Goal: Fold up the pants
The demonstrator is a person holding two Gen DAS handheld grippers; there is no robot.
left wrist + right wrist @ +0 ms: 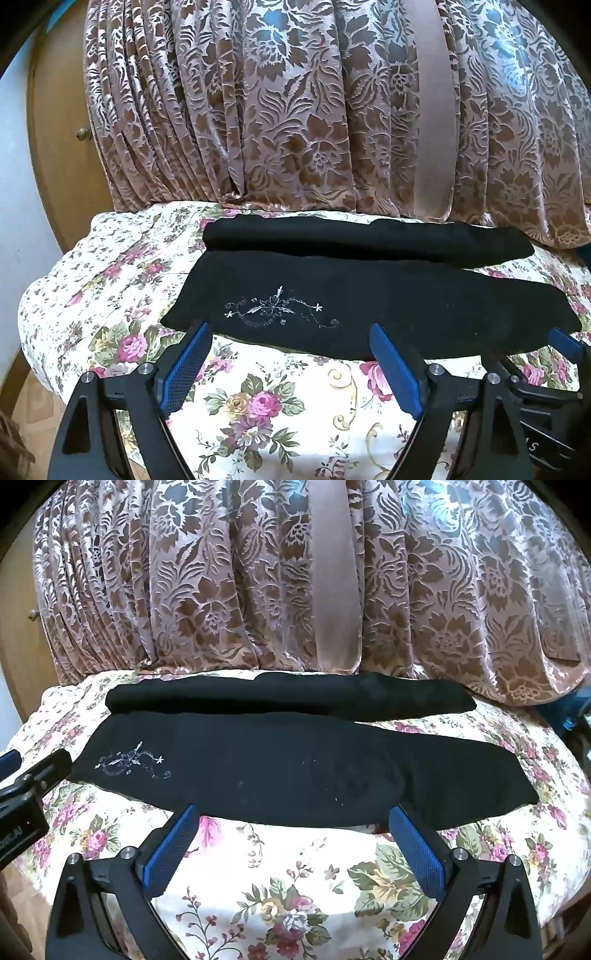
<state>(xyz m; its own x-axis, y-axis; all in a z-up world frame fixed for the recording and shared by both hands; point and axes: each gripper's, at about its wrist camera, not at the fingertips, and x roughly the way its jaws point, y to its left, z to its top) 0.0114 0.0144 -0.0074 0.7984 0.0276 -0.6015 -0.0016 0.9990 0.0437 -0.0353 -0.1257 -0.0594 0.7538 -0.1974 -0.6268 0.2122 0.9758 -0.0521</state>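
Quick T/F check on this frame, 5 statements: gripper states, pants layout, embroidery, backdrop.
1. Both grippers are open. True: the left gripper and the right gripper each have their blue-padded fingers spread, nothing between them.
2. The black fabric pants hang in the air. False: they lie flat on the floral-print bedcover.
3. The white embroidered flower motif sits towards the left end of the pants. True.
4. The two pant legs are stacked one on the other. False: the far leg lies behind the near one, side by side.
5. A plain white wall is behind the bed. False: a brown floral-patterned curtain hangs there.
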